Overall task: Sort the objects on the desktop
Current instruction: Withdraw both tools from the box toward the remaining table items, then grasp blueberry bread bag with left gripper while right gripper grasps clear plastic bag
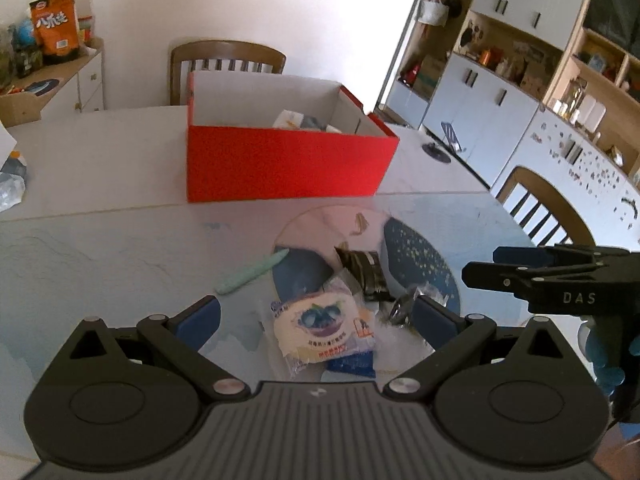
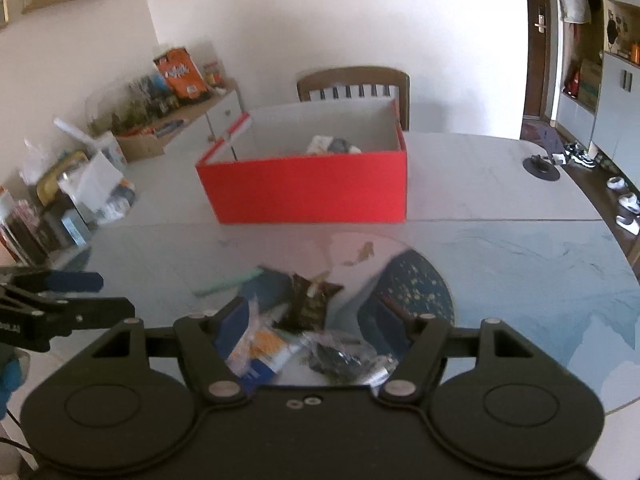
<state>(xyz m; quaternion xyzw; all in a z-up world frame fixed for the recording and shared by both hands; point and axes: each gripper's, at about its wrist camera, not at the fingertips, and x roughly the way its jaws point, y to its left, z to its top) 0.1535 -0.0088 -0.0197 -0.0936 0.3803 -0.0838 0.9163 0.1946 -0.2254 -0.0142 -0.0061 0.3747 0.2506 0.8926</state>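
- Left wrist view: the left gripper (image 1: 316, 320) is hovering spread open around the blueberry snack packet (image 1: 320, 330) on the table (image 1: 120, 240); judging by this, picking is underway, and closing comes next. The red box (image 1: 288, 164) is already holding a few items.
- Right wrist view: the right gripper (image 2: 306, 330) is also gaping empty over the wrapper pile (image 2: 320, 340); the red box (image 2: 312, 188) is sitting beyond.

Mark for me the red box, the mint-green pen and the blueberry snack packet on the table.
red box (image 1: 288, 164): left wrist view, on its front wall.
mint-green pen (image 1: 250, 273): left wrist view, on the middle of its barrel.
blueberry snack packet (image 1: 322, 322): left wrist view, on the printed round picture.
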